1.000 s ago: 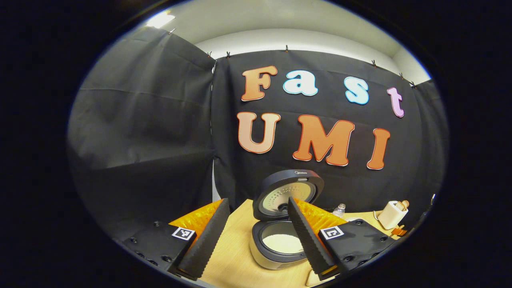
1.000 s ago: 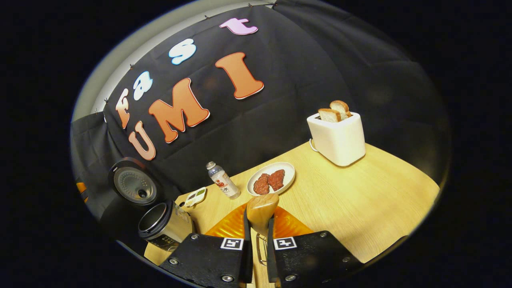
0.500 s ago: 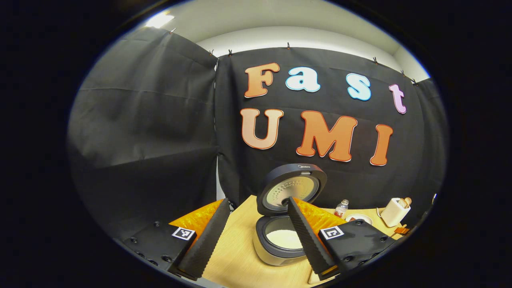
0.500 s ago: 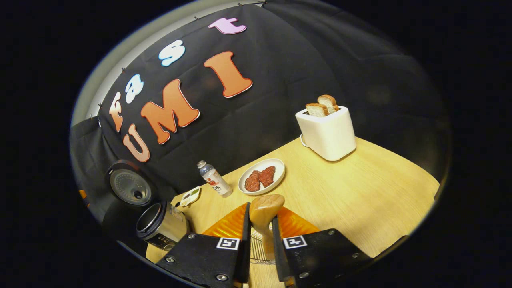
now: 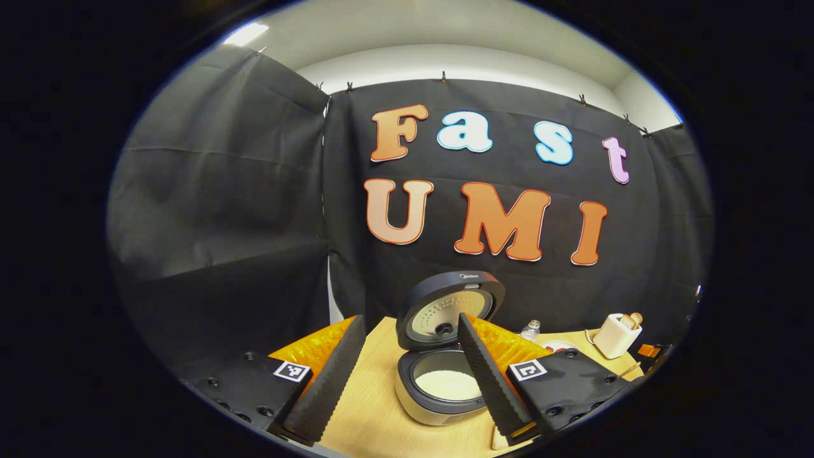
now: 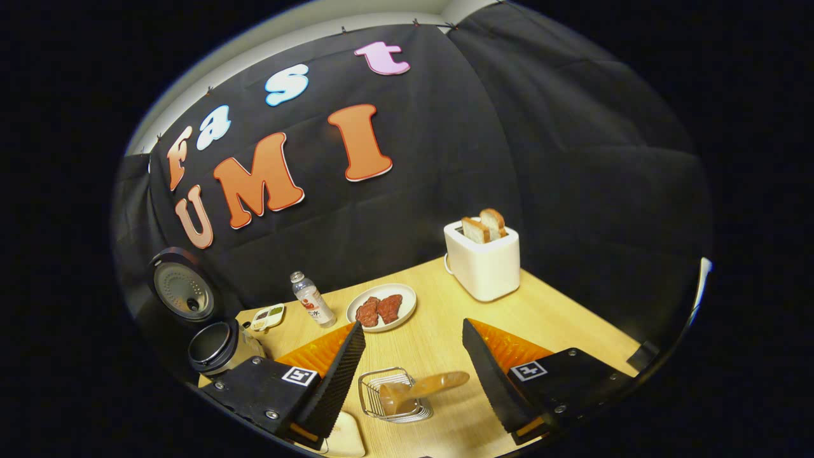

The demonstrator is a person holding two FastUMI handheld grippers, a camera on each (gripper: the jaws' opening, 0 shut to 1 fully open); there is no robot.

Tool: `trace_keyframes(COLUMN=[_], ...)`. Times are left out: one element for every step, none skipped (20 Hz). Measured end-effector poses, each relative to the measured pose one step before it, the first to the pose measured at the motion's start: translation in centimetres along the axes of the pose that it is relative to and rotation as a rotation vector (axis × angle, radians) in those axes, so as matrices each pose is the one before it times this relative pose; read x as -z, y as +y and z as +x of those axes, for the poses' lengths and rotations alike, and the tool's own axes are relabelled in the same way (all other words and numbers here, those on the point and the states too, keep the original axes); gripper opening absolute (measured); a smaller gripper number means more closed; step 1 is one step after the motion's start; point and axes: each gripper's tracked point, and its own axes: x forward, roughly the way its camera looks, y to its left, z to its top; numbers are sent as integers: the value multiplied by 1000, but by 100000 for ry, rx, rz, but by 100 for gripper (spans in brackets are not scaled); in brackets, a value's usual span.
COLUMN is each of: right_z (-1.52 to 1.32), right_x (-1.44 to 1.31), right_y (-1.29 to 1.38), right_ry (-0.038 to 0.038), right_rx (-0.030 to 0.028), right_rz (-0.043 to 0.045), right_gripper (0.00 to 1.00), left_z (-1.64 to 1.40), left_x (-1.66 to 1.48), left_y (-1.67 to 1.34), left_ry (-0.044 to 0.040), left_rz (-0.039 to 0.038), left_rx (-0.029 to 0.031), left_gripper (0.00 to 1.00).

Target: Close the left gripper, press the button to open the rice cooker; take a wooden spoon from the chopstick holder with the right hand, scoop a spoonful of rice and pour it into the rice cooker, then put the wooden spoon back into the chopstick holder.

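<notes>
The right gripper [image 6: 407, 375] has its fingers [image 6: 332, 375] spread wide with nothing between the pads. Just ahead of them and below, centred in the gap, stands the chopstick holder [image 6: 376, 389], a small wire rack on the table [image 6: 540, 312]. The wooden spoon [image 6: 423, 387] sits in it, tilted well over: its long axis runs across the gap, the bowl end low toward the left finger and the handle pointing toward the right finger. Spoon and fingers are apart, not touching. Judged from this, the spoon is back in its holder and the last step of the task looks done, so the coming move is most likely a plain retreat. It turns on drawing the fingers back along their own line, since a sideways sweep could catch the leaning handle.

Farther out beyond the right fingers lie a plate [image 6: 381, 308] with two dark red pieces, a small bottle [image 6: 311, 307] and a toaster [image 6: 483, 261] holding bread.

The left gripper [image 5: 413, 372] is also spread and empty. Past its fingertips, nearer the right finger, the rice cooker [image 5: 439, 388] sits with its lid [image 5: 450, 308] raised upright and white rice showing in the pot. The right gripper is much the nearer one to the spoon.
</notes>
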Motion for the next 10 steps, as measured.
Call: trace_keyframes(right_z=[-883, -804, -802, -715, -590, -628, -463, -464, -526, -456], right_x=[-1349, -1407, -1490, -1296, -1236, -1345, -1219, -1102, -1006, -879], right_y=[449, 607, 725, 732, 579, 769, 516, 481, 597, 595], right_ry=[-2210, -2396, -1834, -1748, -1703, -1813, -1642, -1688, -1604, -1299], right_rx=[1087, 565, -33, -48, -33, -177, 295, 289, -33, -256], right_rz=[-3555, -2581, -1742, -970, -338, -289, -596, -508, -78, 414], right_gripper=[95, 94, 95, 94, 95, 95, 95, 95, 95, 95], left_z=[192, 276, 346, 442, 597, 699, 790, 928, 1038, 1167], left_x=[-540, -367, -351, -452, -485, -598, -722, -840, -853, -858], left_y=[-12, 46, 193, 66, -26, -88, -42, -44, -7, -399], left_ry=[-515, -294, -129, 72, -32, -280, -601, -1059, -1240, -975], left_rz=[-207, -86, 106, 478, 667, 599, 784, 572, -289, -399], left_rx=[1063, 1085, 659, 776, 1039, 1139, 1200, 571, 544, 1428], left_gripper=[96, 95, 95, 95, 95, 95, 95, 95, 95, 95])
